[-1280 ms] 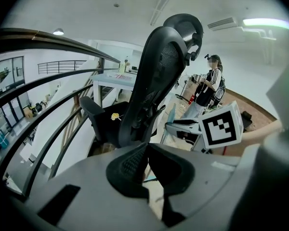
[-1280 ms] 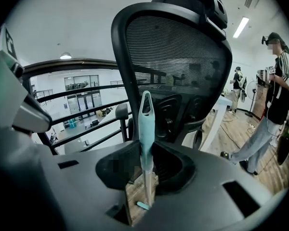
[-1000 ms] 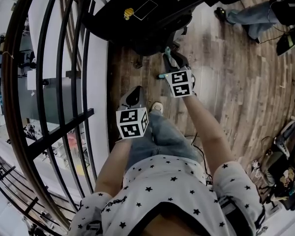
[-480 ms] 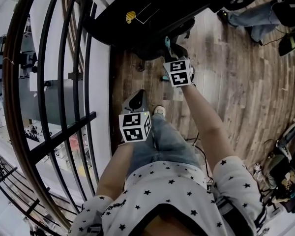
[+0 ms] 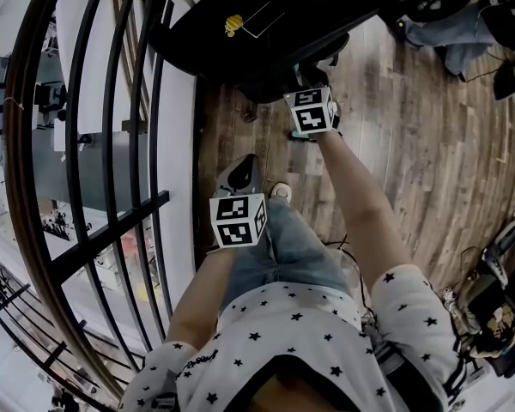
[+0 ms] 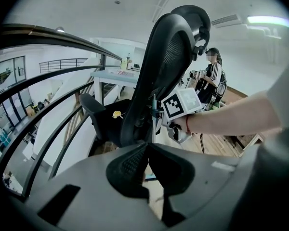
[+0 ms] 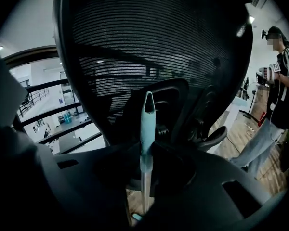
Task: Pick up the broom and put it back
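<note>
Teal-tipped broom (image 7: 147,124) pinched in right gripper (image 7: 144,160) jaws, just before chair back (image 7: 159,47); left gripper (image 6: 147,146) jaws pressed together near railing (image 6: 48,32).

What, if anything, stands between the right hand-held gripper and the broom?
Nothing visible does: the broom, its light-blue handle upright, already sits between the jaws of the right hand-held gripper. The mesh back of the black office chair rises right behind it.

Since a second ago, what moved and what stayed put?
The right gripper, shut on the broom handle, moved away from the person's body and closer to the black chair, carrying the broom along. Nothing was let go. The left gripper stayed by the person's knee, and the chair did not move.
</note>
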`<state>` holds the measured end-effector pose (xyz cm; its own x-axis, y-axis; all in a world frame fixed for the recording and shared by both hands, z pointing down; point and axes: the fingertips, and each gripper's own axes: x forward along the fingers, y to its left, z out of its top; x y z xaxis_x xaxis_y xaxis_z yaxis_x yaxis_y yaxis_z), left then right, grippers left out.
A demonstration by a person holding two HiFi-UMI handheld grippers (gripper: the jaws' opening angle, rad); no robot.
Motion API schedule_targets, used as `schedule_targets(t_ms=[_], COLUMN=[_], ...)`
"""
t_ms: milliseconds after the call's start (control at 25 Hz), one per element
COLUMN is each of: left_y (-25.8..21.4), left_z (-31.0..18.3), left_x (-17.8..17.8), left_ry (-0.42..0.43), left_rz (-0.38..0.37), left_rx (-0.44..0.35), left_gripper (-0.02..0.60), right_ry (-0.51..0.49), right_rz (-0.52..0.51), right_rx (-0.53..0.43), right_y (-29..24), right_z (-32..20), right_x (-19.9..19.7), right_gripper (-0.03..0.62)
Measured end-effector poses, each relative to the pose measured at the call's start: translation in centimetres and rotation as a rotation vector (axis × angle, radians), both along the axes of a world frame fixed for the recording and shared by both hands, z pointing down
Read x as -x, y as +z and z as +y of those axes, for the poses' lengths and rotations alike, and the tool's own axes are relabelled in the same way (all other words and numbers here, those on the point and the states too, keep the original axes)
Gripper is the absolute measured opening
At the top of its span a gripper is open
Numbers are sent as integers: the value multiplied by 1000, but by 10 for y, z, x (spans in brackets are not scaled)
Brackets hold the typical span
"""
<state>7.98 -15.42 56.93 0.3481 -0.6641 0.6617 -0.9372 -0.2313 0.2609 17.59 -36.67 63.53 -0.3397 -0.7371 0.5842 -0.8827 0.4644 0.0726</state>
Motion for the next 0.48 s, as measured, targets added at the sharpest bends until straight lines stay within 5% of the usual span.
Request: schedule_targets(t_ms=[480], left_y=[2], left_z=[1], left_x=[4], left_ry=[-19], left_rz=[-3], left_rx=[1], left_gripper=[11], right_ry=[24], right_rz=[27], right_rx=[0], right_y=[7], right_z=[-11], right_x=[-5], right_gripper=[81])
